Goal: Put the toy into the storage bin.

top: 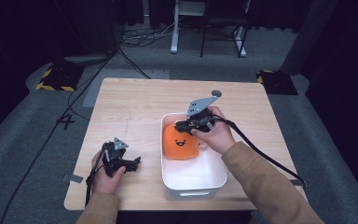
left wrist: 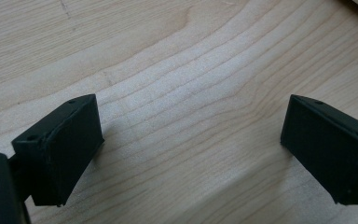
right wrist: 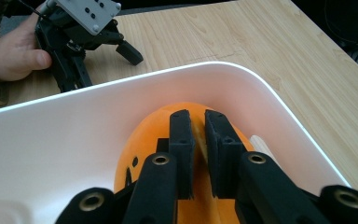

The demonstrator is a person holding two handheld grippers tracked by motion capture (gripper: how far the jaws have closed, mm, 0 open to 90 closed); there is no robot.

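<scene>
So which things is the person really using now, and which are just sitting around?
In use:
- orange plush toy with a smiley face
- white bin the toy sits in
- right gripper, pinching the toy's top

Just around:
- left gripper, open over bare wooden table
- black-and-yellow floor blocks
- floor cables

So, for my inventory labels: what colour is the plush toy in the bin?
Orange, with a small black smiling face; the plush toy shows best in the high view.

Orange plush toy [top: 181,142] with a small black smiling face, sitting upright in the far half of a white rectangular plastic bin [top: 193,179] on the wooden bench [top: 135,102], top pinched between jaws.
</scene>
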